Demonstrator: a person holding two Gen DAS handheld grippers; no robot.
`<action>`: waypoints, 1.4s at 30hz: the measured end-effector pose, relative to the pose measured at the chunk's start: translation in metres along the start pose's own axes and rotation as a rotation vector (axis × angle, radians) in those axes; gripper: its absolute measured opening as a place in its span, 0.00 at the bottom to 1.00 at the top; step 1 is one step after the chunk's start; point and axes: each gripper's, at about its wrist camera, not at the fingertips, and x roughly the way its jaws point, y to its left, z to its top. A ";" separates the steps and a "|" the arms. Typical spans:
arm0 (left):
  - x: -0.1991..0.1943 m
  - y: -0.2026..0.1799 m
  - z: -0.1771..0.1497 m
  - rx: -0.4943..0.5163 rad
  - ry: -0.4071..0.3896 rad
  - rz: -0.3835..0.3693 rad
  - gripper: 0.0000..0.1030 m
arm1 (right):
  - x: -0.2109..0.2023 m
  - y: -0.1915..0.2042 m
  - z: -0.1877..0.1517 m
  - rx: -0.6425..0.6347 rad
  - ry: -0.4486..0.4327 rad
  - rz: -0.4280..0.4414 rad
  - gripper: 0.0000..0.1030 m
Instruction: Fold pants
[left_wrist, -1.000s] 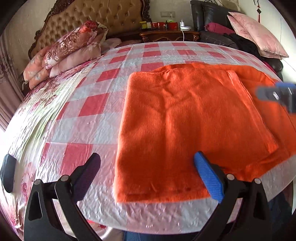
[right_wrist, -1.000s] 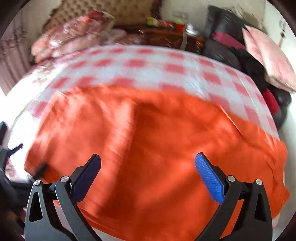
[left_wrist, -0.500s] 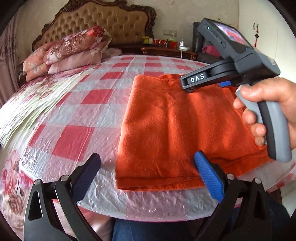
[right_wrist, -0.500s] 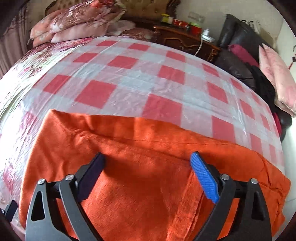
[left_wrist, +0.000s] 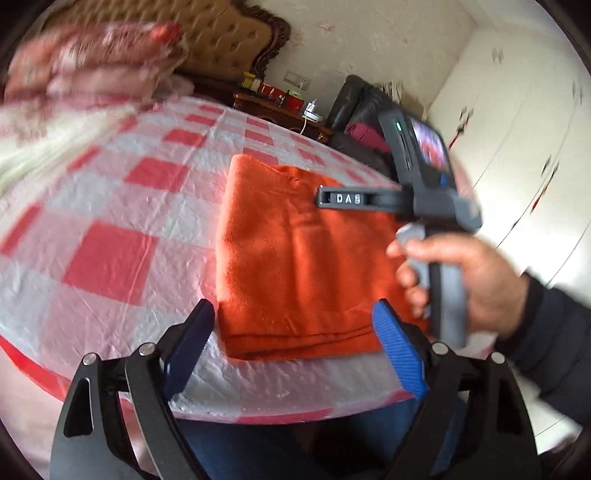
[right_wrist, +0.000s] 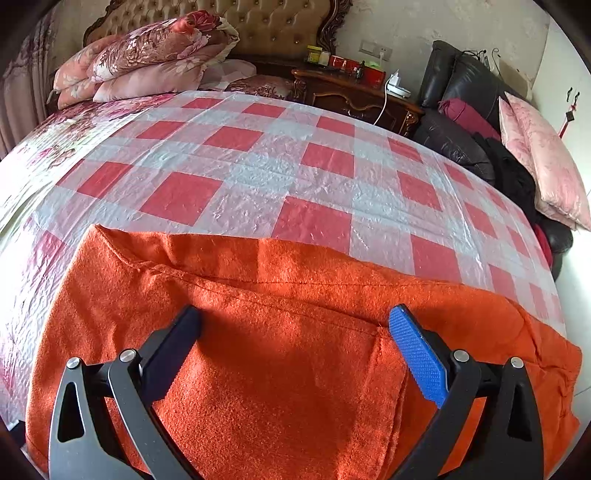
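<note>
So you've got one pair of orange fleecy pants folded into a thick rectangle, lying flat on the red-and-white checked plastic sheet that covers the bed, right by the near edge. Two grippers in play. Your left gripper hangs off the bed's near edge with its fingers spread apart; the jaws have just been closing a bit, but nothing's between them, and the pants' near folded edge sits just past the tips. Your right gripper hovers low over the pants with both fingers wide apart too; in the right wrist view the fabric fills the space under them, though you can't really tell if the tips touch it. From the left wrist view you can see your right hand wrapped around that gripper's grey handle above the pants' right side. Background count: one tufted tan headboard, one stack of floral pink quilts, one carved dark wooden nightstand, and one pale pink pillow leaning on the black leather couch.
</note>
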 end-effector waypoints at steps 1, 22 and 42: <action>-0.001 0.008 0.004 -0.055 0.015 -0.048 0.84 | 0.001 -0.002 0.000 0.009 0.005 0.011 0.95; 0.027 0.037 0.038 -0.553 0.269 0.042 0.14 | 0.002 -0.006 -0.004 0.028 0.013 0.064 0.95; 0.017 -0.002 0.052 -0.314 0.210 0.215 0.09 | -0.070 0.017 -0.014 -0.104 0.000 0.362 0.91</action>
